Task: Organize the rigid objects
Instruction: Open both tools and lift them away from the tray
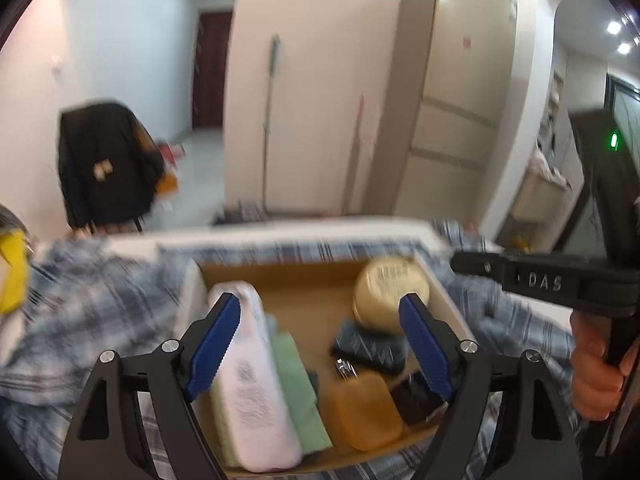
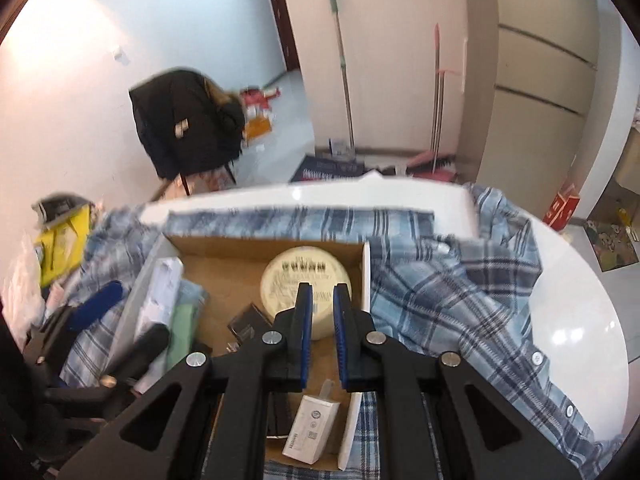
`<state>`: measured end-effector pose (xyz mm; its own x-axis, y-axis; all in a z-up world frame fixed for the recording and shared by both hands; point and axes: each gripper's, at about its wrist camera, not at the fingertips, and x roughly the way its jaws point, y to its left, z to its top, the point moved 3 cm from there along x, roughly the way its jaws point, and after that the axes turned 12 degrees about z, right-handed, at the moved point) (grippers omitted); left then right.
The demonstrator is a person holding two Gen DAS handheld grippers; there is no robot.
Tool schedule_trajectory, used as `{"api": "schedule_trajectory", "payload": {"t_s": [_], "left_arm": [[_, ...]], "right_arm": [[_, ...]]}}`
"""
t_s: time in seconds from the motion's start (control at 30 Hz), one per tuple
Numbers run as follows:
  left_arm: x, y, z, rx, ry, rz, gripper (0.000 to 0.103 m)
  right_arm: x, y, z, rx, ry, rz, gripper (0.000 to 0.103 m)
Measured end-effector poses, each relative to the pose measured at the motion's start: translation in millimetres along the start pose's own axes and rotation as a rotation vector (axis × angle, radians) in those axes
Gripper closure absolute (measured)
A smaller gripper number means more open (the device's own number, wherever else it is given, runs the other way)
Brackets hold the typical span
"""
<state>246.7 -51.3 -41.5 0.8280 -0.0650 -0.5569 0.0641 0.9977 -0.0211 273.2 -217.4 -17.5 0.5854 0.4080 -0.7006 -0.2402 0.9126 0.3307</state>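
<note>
Several items already sit packed in the cardboard box (image 1: pixel 312 280) just ahead of both grippers, white bottle (image 1: pixel 252 380) and round tin (image 2: pixel 306 296) included, while the left gripper (image 1: pixel 320 348) hangs open and empty, the right gripper (image 2: pixel 322 336) closed on nothing, so little looks left.

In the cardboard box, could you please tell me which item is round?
The cream-coloured round tin at the box's far end; the others are oblong or flat-sided.
</note>
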Motion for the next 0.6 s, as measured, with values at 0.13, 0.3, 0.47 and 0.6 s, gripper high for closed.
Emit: {"api": "schedule_trajectory", "payload": {"t_s": [0.13,0.3,0.47,0.6], "left_arm": [[-60,15,33,0.019,-0.228,0.067,0.015],[-142,42,52,-0.083,-0.494,0.164,0.000],[-198,42,56,-0.114,-0.597,0.157,0.000],[-225,34,54,-0.091,-0.591,0.117,0.000]], "right_arm": [[-49,16,12,-0.041,-0.168,-0.001,0.094],[-112,48,20,-0.162,-0.353,-0.021,0.094],[-169,74,17,-0.268,-0.539,-0.136,0.092],[-191,89,15,-0.279,-0.546,-0.030,0.003]]}}
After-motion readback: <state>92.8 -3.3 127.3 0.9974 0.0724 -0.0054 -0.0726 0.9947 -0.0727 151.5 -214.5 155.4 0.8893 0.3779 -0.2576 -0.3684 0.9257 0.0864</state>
